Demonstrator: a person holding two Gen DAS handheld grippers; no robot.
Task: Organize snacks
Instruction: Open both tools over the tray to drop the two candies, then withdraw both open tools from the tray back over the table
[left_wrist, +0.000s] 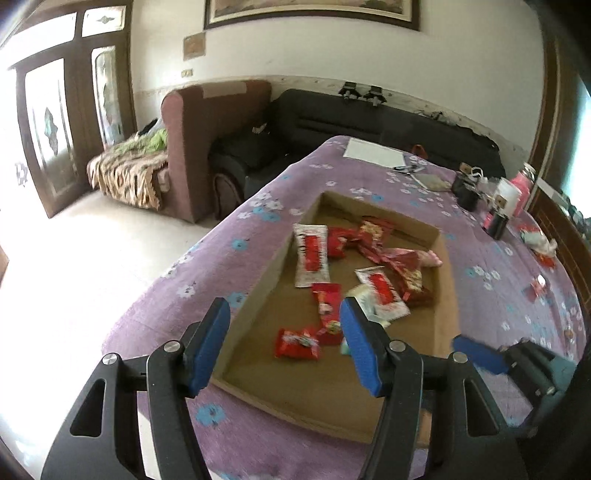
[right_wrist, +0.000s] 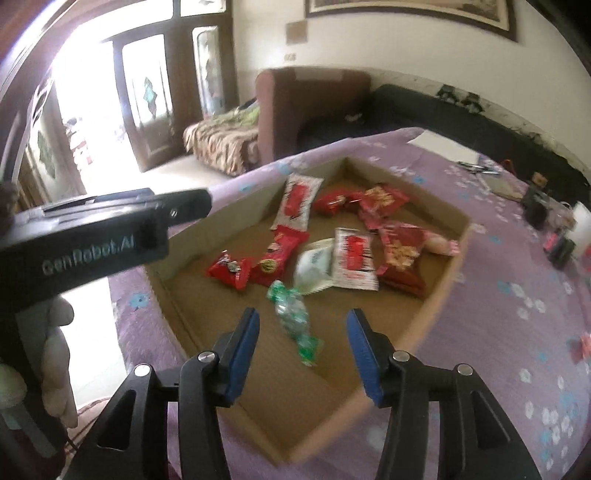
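Note:
A shallow cardboard tray (left_wrist: 277, 254) (right_wrist: 439, 295) sits on the purple flowered cloth and holds several snack packets, mostly red and white. A green-and-white wrapped candy (right_wrist: 295, 317) lies in the tray's near part, just ahead of my right gripper (right_wrist: 302, 350), which is open and empty above the tray. My left gripper (left_wrist: 284, 341) is open and empty over the tray's near left corner, with a small red packet (left_wrist: 297, 343) between its fingers' line of sight. The right gripper shows at the right edge of the left wrist view (left_wrist: 480, 356). The left gripper's body crosses the right wrist view (right_wrist: 92, 236).
Loose red packets (left_wrist: 537, 288) lie on the cloth right of the tray. A white sheet (left_wrist: 373, 152), black containers (left_wrist: 467, 192) and a pink bottle (left_wrist: 522, 181) stand at the table's far side. Sofas (left_wrist: 218, 147) stand beyond the table.

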